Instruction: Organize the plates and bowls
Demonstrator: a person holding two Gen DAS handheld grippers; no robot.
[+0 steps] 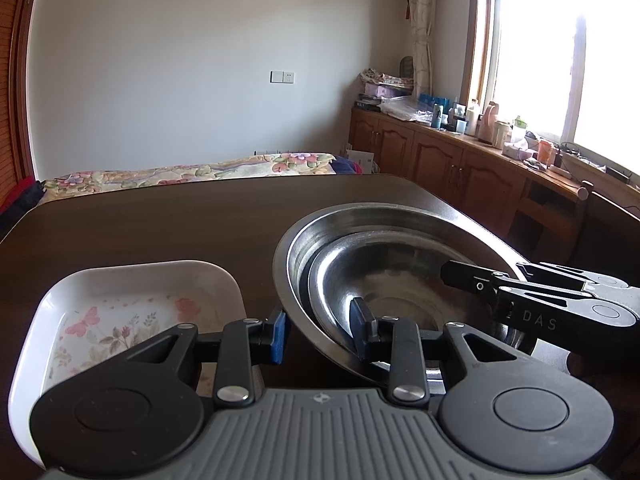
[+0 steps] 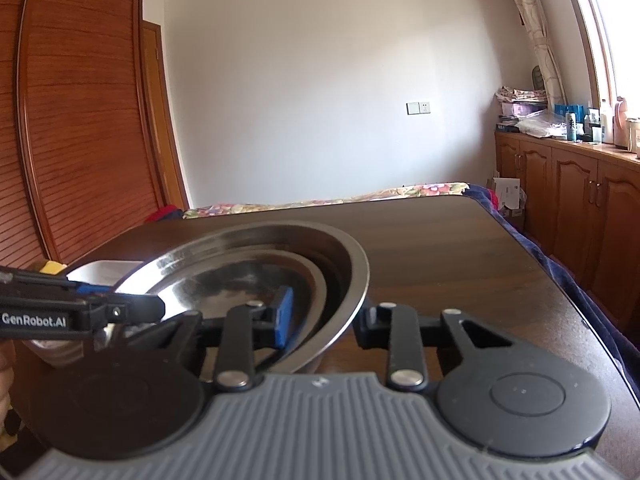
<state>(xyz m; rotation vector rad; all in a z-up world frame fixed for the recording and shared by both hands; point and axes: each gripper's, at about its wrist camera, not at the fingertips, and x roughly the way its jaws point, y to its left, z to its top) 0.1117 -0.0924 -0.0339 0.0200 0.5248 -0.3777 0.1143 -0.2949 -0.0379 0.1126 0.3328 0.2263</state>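
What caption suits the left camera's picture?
Both tools straddle the rims of nested steel bowls beside a flowered white dish.

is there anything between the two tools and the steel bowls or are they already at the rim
Nothing visible stands in the way. The left tool straddles the near rim of the large steel bowl, which holds the small steel bowl. The right tool straddles the opposite rim. Both look open. The white floral dish sits apart, beside them.

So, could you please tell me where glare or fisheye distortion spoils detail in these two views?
Left wrist view: the window is blown out to white, and the table edge bows. Right wrist view: the wardrobe curves strongly, a bright streak glares on the larger steel bowl, and the left claw at the frame edge looks soft.
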